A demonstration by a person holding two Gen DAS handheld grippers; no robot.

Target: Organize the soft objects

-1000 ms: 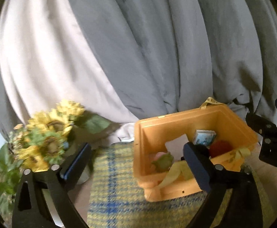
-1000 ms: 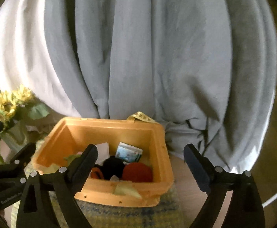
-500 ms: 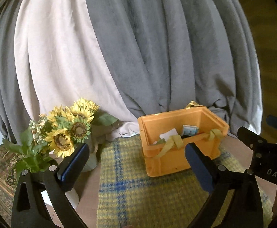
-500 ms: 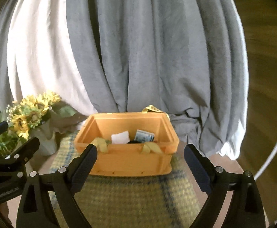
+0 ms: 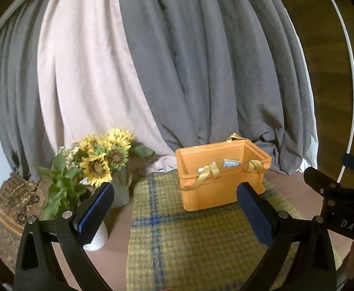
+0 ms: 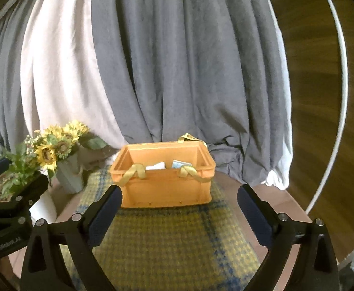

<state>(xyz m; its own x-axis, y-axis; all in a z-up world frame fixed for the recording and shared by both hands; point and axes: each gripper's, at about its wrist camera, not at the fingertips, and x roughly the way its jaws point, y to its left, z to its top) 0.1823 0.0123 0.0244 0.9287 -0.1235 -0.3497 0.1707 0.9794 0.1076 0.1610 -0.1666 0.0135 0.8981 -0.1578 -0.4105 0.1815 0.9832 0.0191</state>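
A: What fills most of the view?

B: Curtains. A grey curtain [image 6: 181,72] hangs in heavy folds across the back, with a pale cream curtain [image 6: 63,77] beside it on the left. Both bunch up where they reach the tabletop.

A: And under them?

B: A wooden table [image 5: 114,254] with a yellow-green plaid mat [image 5: 189,237] laid on it, crossed by blue stripes.

A: Where is the container for the soft things?

B: The orange plastic crate [image 6: 167,189] stands on the far part of the mat, just before the grey folds. Inside, a white item [image 6: 156,165] and a small blue-printed packet [image 6: 180,163] peek above the rim. What else lies lower down is hidden by the wall.

A: Anything draped on it?

B: A yellow ribbon [image 6: 134,173] loops over the near rim in two places, and another loop of it shows at the far right corner.

A: To the left?

B: A bouquet of sunflowers [image 5: 104,160] in a grey wrap, and next to it a leafy green plant [image 5: 60,189] in a white pot [image 5: 99,235].

A: The claws?

B: The left gripper [image 5: 174,215] has its blue-padded jaws spread wide with nothing between them, well short of the crate. The right gripper [image 6: 179,214] is likewise gaping and empty, facing the crate's near wall but apart from it.
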